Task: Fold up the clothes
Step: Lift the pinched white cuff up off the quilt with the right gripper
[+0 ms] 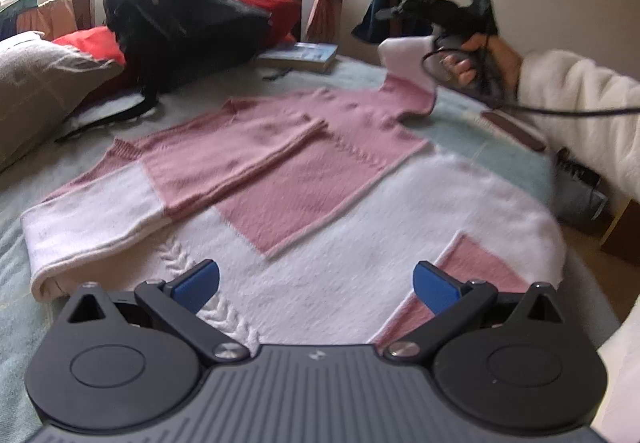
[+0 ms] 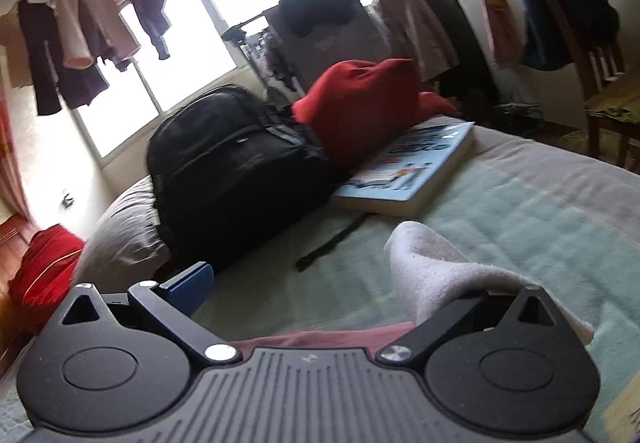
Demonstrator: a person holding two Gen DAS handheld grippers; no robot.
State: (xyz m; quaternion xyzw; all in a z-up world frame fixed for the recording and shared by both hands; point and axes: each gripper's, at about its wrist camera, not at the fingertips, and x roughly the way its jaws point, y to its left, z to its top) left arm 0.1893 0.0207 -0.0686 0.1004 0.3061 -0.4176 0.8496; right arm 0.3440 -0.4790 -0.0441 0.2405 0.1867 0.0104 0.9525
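Observation:
A pink and white knitted sweater (image 1: 304, 179) lies flat on the pale green bedspread (image 1: 480, 131). Its left sleeve (image 1: 132, 203) is folded across the body. My left gripper (image 1: 316, 283) hovers open over the white lower part and holds nothing. A hand (image 1: 488, 59) carries my right gripper (image 1: 400, 7) above the far right shoulder, with the other sleeve's white cuff (image 1: 404, 59) raised beneath it. In the right wrist view the right gripper (image 2: 316, 287) has its jaws wide apart. The white cuff (image 2: 436, 267) drapes over and hides the right finger.
A black backpack (image 1: 180, 15) (image 2: 240, 171), a red cloth (image 2: 360, 103) and a blue book (image 1: 298, 57) (image 2: 412, 171) sit at the bed's far end. A grey pillow (image 1: 44, 83) lies at the left. A wooden chair (image 2: 600, 83) stands beyond the bed.

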